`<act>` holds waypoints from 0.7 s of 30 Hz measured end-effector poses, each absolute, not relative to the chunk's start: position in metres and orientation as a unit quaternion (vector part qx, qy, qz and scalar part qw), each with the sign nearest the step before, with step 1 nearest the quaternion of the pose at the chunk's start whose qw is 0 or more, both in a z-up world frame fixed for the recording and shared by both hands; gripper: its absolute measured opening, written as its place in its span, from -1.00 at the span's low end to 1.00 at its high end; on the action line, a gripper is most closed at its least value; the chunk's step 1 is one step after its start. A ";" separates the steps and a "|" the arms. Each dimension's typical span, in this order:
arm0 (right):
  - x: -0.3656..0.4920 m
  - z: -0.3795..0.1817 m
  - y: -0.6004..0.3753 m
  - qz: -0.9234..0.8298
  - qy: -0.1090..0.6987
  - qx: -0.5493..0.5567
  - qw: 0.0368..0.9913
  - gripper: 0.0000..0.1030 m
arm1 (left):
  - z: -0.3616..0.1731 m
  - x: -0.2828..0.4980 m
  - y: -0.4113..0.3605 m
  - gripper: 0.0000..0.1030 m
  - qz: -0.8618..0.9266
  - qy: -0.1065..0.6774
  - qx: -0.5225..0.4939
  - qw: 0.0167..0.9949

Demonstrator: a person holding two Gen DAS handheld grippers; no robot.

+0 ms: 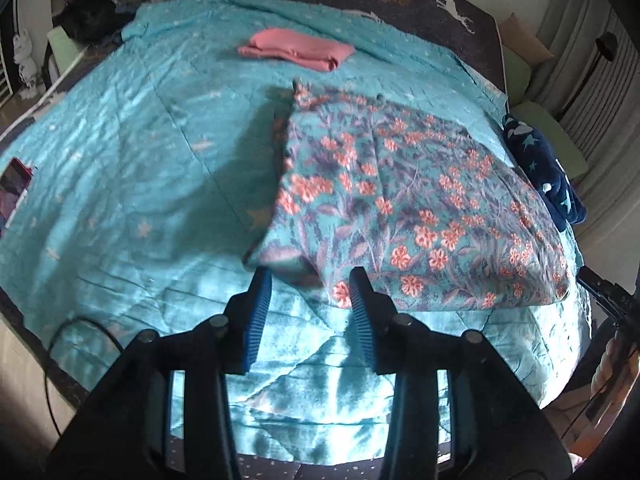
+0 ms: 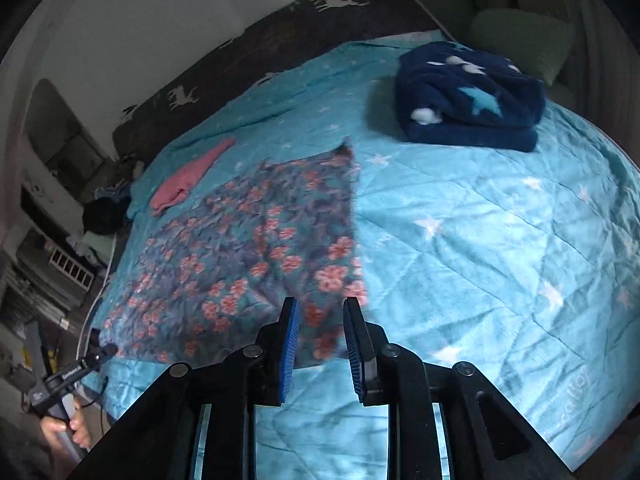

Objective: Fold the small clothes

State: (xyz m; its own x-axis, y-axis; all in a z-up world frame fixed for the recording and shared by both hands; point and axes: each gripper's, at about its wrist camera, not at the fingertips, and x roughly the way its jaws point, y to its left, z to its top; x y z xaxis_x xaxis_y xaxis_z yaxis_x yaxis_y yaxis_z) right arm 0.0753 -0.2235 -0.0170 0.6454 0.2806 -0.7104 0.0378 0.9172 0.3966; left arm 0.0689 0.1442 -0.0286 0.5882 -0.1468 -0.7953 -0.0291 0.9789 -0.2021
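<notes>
A teal floral garment (image 1: 400,200) with pink flowers lies flat on the turquoise quilt (image 1: 120,160); it also shows in the right wrist view (image 2: 248,256). My left gripper (image 1: 310,276) is open, its fingertips just at the garment's near left corner, nothing between them. My right gripper (image 2: 320,306) is open at the garment's near right corner, the cloth lying under the fingertips. A folded pink garment (image 1: 298,50) lies farther back on the bed; it also shows in the right wrist view (image 2: 188,178).
A folded navy star blanket (image 2: 468,96) lies at the right side of the bed (image 1: 548,176). A dark bedspread with white deer (image 1: 452,4) runs along the far edge. Clutter and shelves stand at the left. A cable (image 1: 80,332) lies near the front left edge.
</notes>
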 end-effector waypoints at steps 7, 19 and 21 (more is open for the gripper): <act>0.114 -0.027 -0.155 0.149 0.438 0.144 0.875 -0.46 | 0.007 0.073 0.120 -0.18 -0.067 0.403 -0.067 0.910; 0.164 -0.073 -0.126 0.166 0.502 0.122 0.840 -0.46 | -0.062 0.148 0.043 -0.17 -0.139 0.487 -0.010 0.862; 0.163 -0.067 -0.132 0.165 0.501 0.132 0.839 -0.46 | -0.054 0.146 0.047 -0.17 -0.147 0.486 -0.017 0.861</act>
